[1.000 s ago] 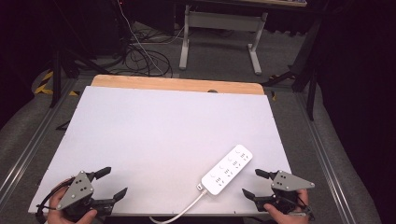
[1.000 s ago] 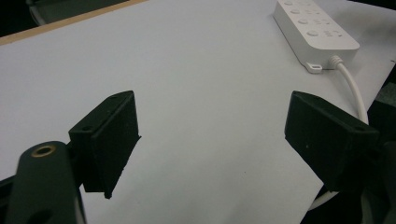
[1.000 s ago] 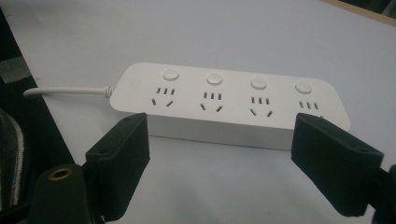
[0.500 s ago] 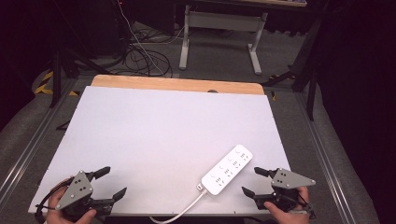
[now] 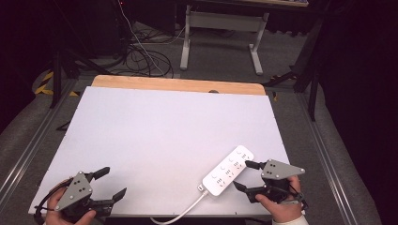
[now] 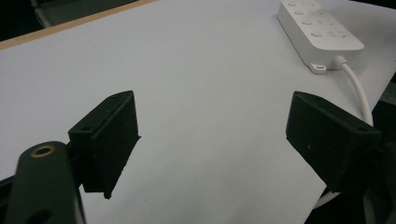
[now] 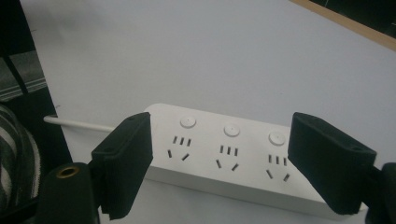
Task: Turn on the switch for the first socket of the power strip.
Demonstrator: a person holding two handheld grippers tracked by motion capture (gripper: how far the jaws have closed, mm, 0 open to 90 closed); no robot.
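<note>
Table (image 5: 155, 131): white top, bare ahead of both sets of fingers.
Power strip (image 5: 228, 169): flat on the table, just ahead of the right fingers, well apart from the left; position unchanged.
Right gripper (image 5: 240, 176): jaws spread, nothing held; has edged closer, suggesting a coming grasp.
Left gripper (image 5: 112, 183): jaws spread, empty, unchanged.
</note>
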